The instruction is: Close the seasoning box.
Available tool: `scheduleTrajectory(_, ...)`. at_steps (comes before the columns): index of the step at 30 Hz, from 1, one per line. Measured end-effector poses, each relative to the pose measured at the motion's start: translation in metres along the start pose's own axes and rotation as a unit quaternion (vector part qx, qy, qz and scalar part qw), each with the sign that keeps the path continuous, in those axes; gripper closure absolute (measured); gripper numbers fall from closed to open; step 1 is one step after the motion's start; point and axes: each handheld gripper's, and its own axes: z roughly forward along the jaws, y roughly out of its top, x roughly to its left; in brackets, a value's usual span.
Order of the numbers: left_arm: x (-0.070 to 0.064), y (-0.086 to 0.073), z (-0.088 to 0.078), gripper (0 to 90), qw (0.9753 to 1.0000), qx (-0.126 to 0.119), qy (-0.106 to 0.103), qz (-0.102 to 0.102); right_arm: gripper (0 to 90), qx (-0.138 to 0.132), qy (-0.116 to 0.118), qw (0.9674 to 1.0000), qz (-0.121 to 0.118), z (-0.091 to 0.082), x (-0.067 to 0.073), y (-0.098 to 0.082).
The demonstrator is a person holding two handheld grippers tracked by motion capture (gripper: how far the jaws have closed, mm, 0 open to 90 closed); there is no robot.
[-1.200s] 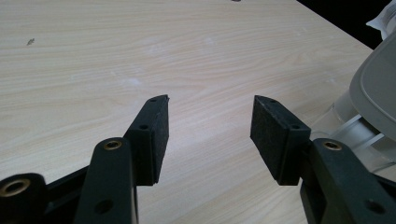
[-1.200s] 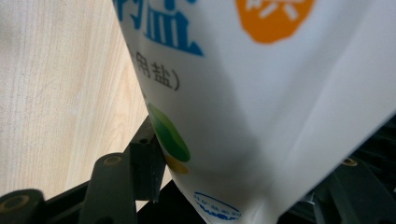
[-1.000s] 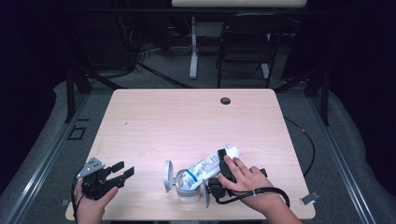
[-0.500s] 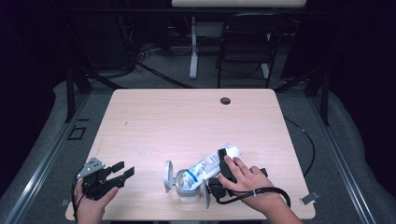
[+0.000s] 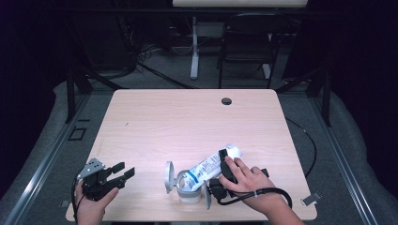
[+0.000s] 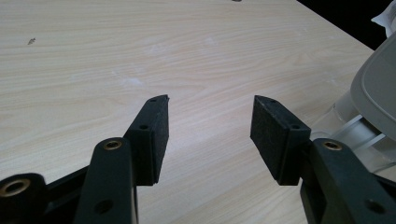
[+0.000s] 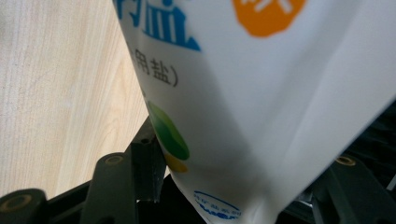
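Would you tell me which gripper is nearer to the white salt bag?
The right. The right gripper has the white salt bag between its jaws, tilted over the grey container. The left gripper sits open, apart, near the table's left corner.

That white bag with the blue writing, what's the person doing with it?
A person holds tongs in each hand at a wooden table. The right tongs grip a white salt bag, tipped with its lower end in the mouth of a clear jar whose hinged lid stands open. It looks like salt is being poured in, though no salt can be seen flowing. The left tongs rest open beside the jar, holding nothing.
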Motion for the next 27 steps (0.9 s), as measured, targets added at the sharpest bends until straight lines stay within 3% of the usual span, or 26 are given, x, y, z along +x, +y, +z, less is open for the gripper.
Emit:
scheduleTrajectory(6,-0.0001,0.0001,-0.0001,47.5,1.0000,0.000,0.000,0.000,43.7,-0.003,0.000,1.0000,0.002,0.0001,-0.0001,0.0000)
scheduleTrajectory(8,0.0000,0.0000,-0.0001,47.4,1.0000,0.000,0.000,0.000,43.8,0.009,-0.003,0.9999,-0.008,-0.0018,-0.0014,0.0011)
scheduleTrajectory(10,0.0000,0.0000,-0.0001,47.5,1.0000,0.000,0.000,0.000,43.8,-0.010,0.002,0.9999,0.006,0.0011,0.0004,-0.0002)
scheduleTrajectory(12,-0.0001,0.0002,-0.0002,47.5,1.0000,-0.001,0.000,0.000,43.9,0.004,-0.001,1.0000,-0.006,-0.0012,-0.0014,0.0009)
scheduleTrajectory(27,0.0001,0.0004,-0.0008,47.5,1.0000,-0.002,0.000,0.000,45.0,-0.003,-0.004,1.0000,-0.004,-0.0011,-0.0033,0.0010)
